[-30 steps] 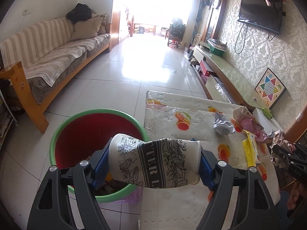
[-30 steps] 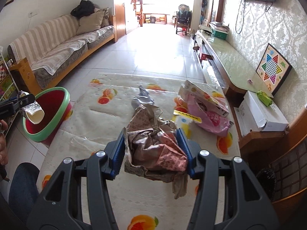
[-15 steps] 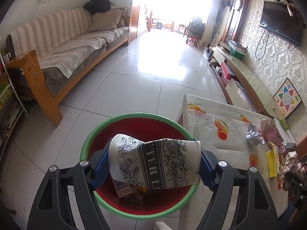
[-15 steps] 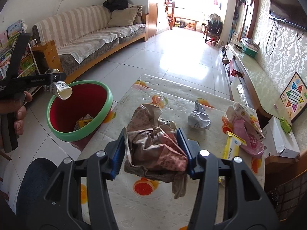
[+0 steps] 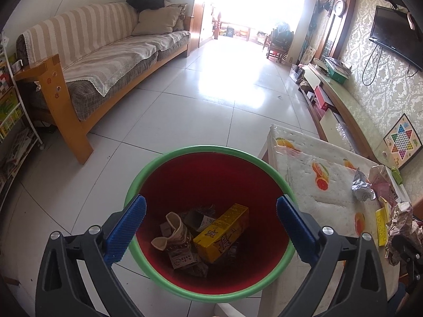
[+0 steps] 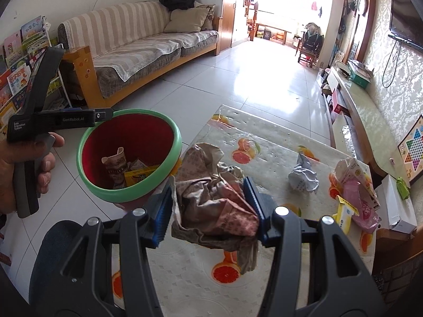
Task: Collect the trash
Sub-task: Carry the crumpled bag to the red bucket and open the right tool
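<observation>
The left hand-held gripper (image 5: 210,227) hangs directly above the round red waste bin with a green rim (image 5: 148,174), which stands on the floor just off the left edge of the desk (image 6: 264,142) with its fruit-printed plastic cover. Its blue-padded jaws are opening, with nothing between them. The crushed printed paper cup (image 5: 173,233) lies on the bin's bottom beside a yellow drink carton (image 5: 222,235) and other scraps.

The right hand-held gripper (image 6: 208,206) is clamped on a crumpled brown and pink paper wrapper (image 6: 211,198), held over the near left part of the desk. From this gripper the bin lies to the left and a little farther off, its rim just beside the wrapper in the right wrist view, so the right hand is the one placed to drop next, by a short sideways carry over the rim.

Still on the desk, toward its far right side: a crumpled white and grey paper ball (image 6: 302,177), a pink plastic packet (image 6: 359,200) with an opened carton, and a small yellow box (image 6: 345,214). The freed left hand would have to cross the desk to reach these.
</observation>
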A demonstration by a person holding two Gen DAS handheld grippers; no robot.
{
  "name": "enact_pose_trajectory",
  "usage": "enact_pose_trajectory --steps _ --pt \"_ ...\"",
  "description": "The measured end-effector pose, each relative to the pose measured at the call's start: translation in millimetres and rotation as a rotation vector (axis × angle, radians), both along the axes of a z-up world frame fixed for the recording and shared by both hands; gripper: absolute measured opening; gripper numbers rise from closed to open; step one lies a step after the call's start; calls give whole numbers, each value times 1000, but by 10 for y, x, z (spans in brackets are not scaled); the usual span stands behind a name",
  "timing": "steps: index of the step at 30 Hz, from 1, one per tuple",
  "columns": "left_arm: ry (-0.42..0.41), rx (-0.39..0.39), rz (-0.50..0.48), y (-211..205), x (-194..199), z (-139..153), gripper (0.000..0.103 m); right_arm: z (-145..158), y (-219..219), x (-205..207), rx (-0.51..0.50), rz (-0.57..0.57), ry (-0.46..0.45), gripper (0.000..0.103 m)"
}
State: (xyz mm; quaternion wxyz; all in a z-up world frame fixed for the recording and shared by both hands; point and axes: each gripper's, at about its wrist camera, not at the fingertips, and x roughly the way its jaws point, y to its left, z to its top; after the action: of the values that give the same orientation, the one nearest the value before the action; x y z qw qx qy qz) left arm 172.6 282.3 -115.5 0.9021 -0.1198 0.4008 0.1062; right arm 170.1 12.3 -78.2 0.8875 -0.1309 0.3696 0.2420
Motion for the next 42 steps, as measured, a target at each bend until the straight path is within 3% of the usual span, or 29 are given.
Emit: enact_pose_trajectory --steps 17,25,27,32,36,42 --pt "2 35 91 692 -590 75 95 -166 1347 365 28 136 14 50" --pt "7 17 135 896 -806 4 95 -324 1720 466 -2 161 34 54" --pt "11 17 140 919 -828 -10 95 -343 1792 485 -12 170 32 68" --pt "14 10 153 953 -853 -22 95 -299 1864 489 -13 191 38 92" --pt "13 14 137 867 -804 5 95 -218 1811 449 -1 197 30 98" --pt "8 29 107 638 -729 86 95 -152 1630 419 1 172 22 98"
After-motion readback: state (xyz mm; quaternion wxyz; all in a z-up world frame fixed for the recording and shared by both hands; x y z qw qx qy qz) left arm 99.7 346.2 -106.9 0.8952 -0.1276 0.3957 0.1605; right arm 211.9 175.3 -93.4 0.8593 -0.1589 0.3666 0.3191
